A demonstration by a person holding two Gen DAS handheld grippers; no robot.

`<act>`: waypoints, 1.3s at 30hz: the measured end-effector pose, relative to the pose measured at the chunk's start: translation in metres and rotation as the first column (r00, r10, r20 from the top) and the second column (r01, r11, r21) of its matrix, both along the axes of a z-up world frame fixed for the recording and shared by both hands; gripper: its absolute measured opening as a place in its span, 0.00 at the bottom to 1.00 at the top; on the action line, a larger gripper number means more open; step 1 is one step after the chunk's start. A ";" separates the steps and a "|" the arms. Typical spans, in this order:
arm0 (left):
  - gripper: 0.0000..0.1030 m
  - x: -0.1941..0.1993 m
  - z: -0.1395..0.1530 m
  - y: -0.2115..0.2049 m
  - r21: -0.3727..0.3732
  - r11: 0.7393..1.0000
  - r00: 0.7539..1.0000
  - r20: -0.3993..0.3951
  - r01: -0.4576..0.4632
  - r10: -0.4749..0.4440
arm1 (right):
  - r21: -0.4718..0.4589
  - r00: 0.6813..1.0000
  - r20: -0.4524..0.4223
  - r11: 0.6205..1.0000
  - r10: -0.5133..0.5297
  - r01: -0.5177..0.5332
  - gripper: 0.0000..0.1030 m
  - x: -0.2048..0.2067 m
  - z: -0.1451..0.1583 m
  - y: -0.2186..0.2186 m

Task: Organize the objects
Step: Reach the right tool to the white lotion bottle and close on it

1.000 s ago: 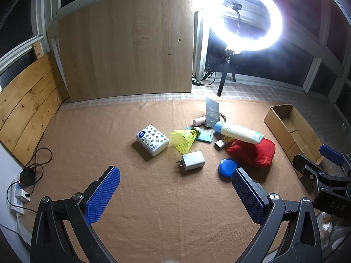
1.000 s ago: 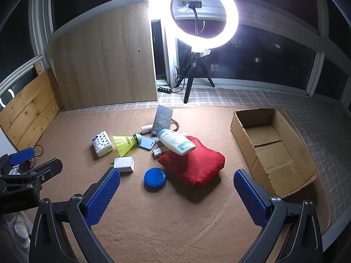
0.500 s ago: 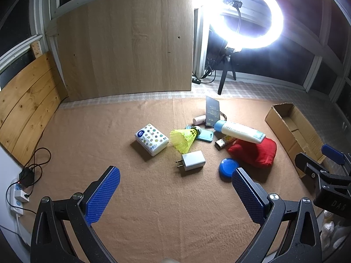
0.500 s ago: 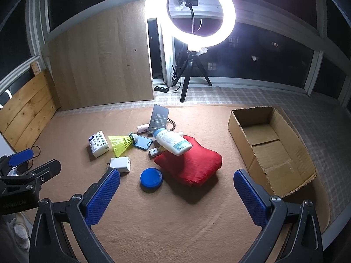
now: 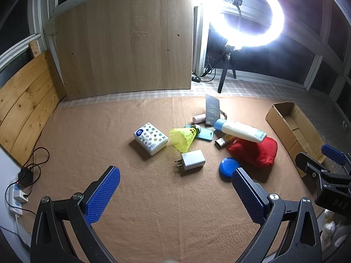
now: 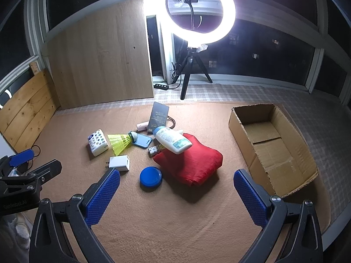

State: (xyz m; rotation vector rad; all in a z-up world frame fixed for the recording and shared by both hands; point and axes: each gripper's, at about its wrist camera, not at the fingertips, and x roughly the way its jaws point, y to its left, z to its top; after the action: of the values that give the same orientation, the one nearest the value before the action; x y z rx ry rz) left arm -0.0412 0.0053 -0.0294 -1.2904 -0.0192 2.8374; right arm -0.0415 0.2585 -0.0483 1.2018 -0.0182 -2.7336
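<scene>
- Clutter to be sorted, gathered mid-frame on the tan carpet (image 6: 175, 230), none of it in the cardboard box (image 6: 272, 151) at the right of the right wrist view, which stands open and looks empty
- White bottle (image 6: 172, 140) lying tilted across the red pouch (image 6: 193, 162): rigid, smooth, probably slippery and prone to roll; best pinched across the body near its middle
- Red pouch: soft and squashy, likely light; to be taken by a bunched edge, only after the bottle is off it
- Blue round lid (image 6: 151, 176) just left of the pouch, flat and low: hard to get under, edge pinch needed
- White charger plug (image 5: 190, 160), stiff and blocky, an easy squeeze across its flat sides, prongs pointing left
- Yellow shuttlecock (image 5: 182, 138), very light, skirt fragile; better held at the cork end, which overlaps the teal phone case (image 5: 205, 134)
- Tissue pack (image 5: 151, 138) left of the shuttlecock, soft, compressible, forgiving
- Dark card (image 6: 159, 117) propped upright behind, thin; small pink tube (image 6: 142, 126) beside it
- Left claw (image 5: 175, 194) spread wide, empty, above bare carpet
- Right claw (image 6: 176, 194) likewise wide apart, holding nothing, short of the pile
- Ring light (image 6: 196, 11) glaring at upper frame
</scene>
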 end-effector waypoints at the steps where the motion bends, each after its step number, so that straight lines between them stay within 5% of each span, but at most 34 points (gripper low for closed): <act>1: 1.00 -0.001 -0.001 0.000 0.001 1.000 1.000 0.001 0.000 0.000 | -0.002 1.000 0.003 1.000 0.003 -0.003 0.99 -0.001 -0.001 0.001; 19: 1.00 -0.034 -0.048 0.030 0.063 0.996 0.993 0.100 0.060 -0.066 | -0.089 0.988 0.143 0.995 0.050 -0.037 0.99 -0.093 -0.035 0.046; 28: 1.00 -0.052 -0.066 0.039 0.075 0.996 0.991 0.122 0.038 -0.048 | -0.120 0.960 0.223 0.983 0.167 -0.143 0.98 -0.157 -0.054 0.024; 39: 0.93 -0.109 -0.080 0.057 0.214 0.976 0.983 0.163 0.051 -0.087 | -0.220 0.880 0.378 0.951 0.287 -0.216 0.68 -0.204 -0.086 -0.002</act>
State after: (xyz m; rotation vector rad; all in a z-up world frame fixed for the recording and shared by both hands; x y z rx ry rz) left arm -0.1505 0.0626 -0.1094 -1.4509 -0.2630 2.5757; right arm -0.2456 0.2561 -0.1340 1.5733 -0.1332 -2.1700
